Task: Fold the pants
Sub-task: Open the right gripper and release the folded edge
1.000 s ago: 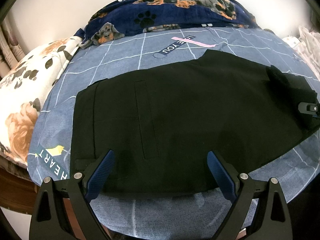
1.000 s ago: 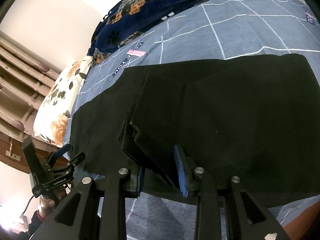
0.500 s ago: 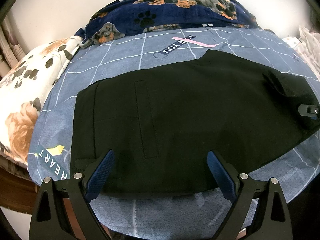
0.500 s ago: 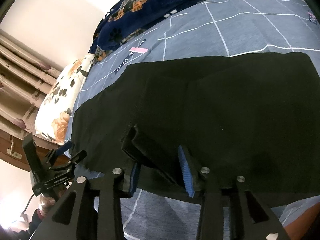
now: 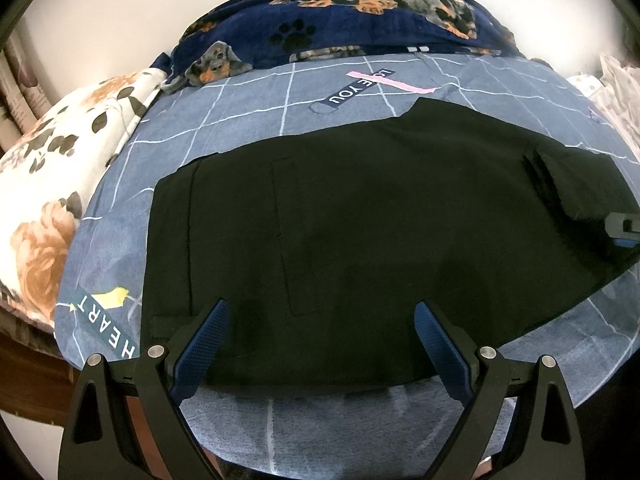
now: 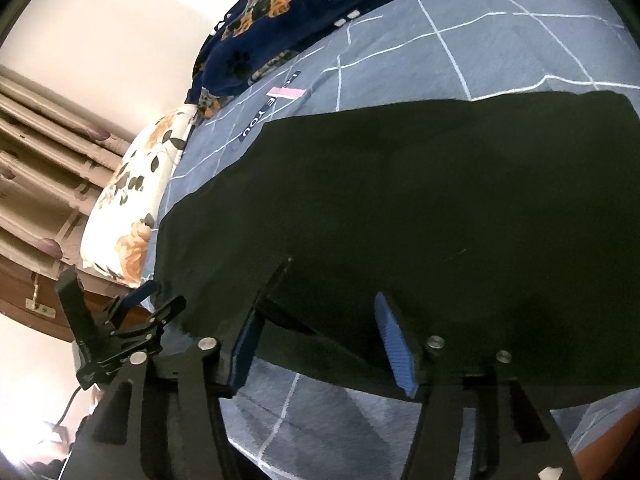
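Observation:
Black pants (image 5: 360,240) lie spread flat on the blue checked bed sheet (image 5: 248,120); they also fill the right wrist view (image 6: 420,200). My left gripper (image 5: 322,324) is open and empty, hovering over the near edge of the pants by the waistband. My right gripper (image 6: 320,320) has its jaws apart, with a folded layer of the pants' near edge between the blue pads (image 6: 394,344), no longer pinched. The right gripper's tip shows at the far right of the left wrist view (image 5: 624,228). The left gripper shows in the right wrist view (image 6: 120,320).
A navy dog-print blanket (image 5: 340,20) lies bunched at the back by the wall. A floral pillow (image 5: 52,200) sits at the left. Pale fabric (image 5: 616,88) lies at the far right. The bed's front edge runs just below the pants.
My right gripper has opened from a narrow pinch on the folded pant edge, and the lifted fold has dropped flatter onto the pants. The left gripper has stayed still.

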### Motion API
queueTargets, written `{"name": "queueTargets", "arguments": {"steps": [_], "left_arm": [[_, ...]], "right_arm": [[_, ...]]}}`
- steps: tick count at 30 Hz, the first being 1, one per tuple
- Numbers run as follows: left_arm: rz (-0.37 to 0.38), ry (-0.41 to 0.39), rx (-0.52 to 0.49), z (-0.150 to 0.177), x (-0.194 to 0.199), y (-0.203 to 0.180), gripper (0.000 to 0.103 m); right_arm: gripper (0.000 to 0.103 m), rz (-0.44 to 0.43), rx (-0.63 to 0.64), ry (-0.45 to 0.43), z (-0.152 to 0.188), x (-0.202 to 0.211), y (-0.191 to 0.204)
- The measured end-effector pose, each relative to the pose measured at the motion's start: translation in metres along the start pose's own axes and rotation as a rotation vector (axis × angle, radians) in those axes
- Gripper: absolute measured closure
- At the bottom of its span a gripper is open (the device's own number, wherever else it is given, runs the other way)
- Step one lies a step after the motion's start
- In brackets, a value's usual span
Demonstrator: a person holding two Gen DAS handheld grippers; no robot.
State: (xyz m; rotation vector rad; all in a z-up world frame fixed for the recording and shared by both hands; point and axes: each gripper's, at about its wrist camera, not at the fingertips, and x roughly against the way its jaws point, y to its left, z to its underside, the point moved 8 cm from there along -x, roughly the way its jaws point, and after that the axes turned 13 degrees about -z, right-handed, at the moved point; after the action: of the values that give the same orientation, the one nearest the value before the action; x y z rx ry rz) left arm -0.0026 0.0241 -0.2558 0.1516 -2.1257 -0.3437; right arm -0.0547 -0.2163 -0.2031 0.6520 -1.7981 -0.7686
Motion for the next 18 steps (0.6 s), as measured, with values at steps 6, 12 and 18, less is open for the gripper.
{"name": "queueTargets", "arguments": {"steps": [6,12,18], "left_arm": [[-0.001,0.005,0.000,0.000,0.000,0.002,0.010],[-0.001,0.004,0.002,-0.001,0.000,0.002,0.010],[-0.009,0.002,0.026,-0.002,0.000,0.008,0.010]], "right_arm": [[0.040,-0.042,-0.023,0.010,0.001,-0.002,0.001],[0.039,-0.087,-0.067,0.012,0.001,-0.003,-0.002],[0.039,-0.132,-0.128,0.011,0.002,-0.004,-0.009]]}}
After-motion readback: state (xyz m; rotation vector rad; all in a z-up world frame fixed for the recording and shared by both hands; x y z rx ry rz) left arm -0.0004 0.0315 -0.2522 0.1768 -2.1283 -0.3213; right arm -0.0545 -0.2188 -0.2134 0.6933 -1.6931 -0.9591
